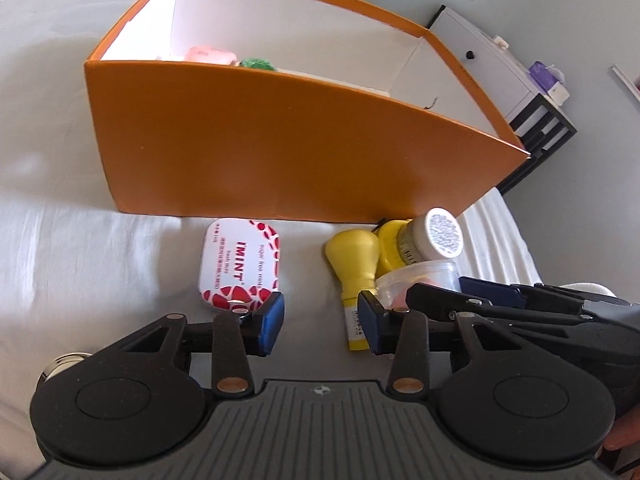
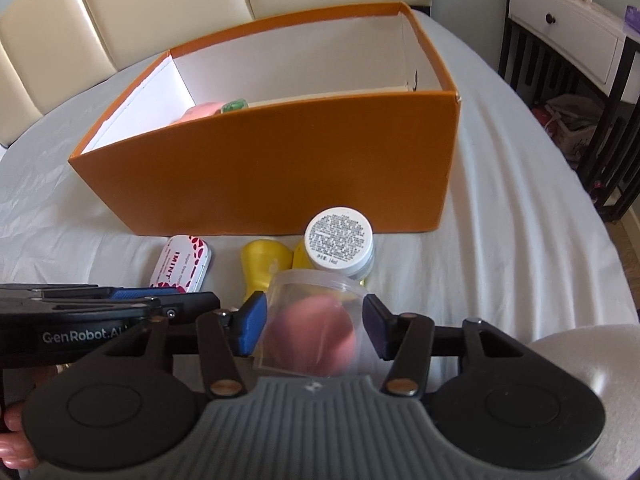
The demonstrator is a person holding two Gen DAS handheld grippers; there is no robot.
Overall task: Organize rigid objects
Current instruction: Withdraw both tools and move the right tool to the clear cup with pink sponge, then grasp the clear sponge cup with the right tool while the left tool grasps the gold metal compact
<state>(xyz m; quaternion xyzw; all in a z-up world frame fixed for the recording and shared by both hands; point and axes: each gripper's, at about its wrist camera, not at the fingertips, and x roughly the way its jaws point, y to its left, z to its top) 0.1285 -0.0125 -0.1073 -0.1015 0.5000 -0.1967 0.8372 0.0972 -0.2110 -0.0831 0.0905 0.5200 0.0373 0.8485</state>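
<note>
An orange box (image 1: 248,148) (image 2: 280,176) stands on the white sheet and holds a pink case (image 1: 208,55) and a green item (image 1: 256,64). In front of it lie a white-and-red IMINT mint tin (image 1: 238,266) (image 2: 180,266), a yellow bottle (image 1: 354,272) (image 2: 262,266) and a white jar (image 1: 438,234) (image 2: 340,244). My left gripper (image 1: 322,320) is open and empty, between the tin and the yellow bottle. My right gripper (image 2: 316,326) is shut on a clear plastic case with a pink sponge (image 2: 310,332); this case also shows in the left wrist view (image 1: 420,280).
A white nightstand on a dark frame (image 2: 568,40) (image 1: 500,60) stands to the right of the bed. A cream padded headboard (image 2: 160,4) rises behind the box. The bed's edge falls away on the right.
</note>
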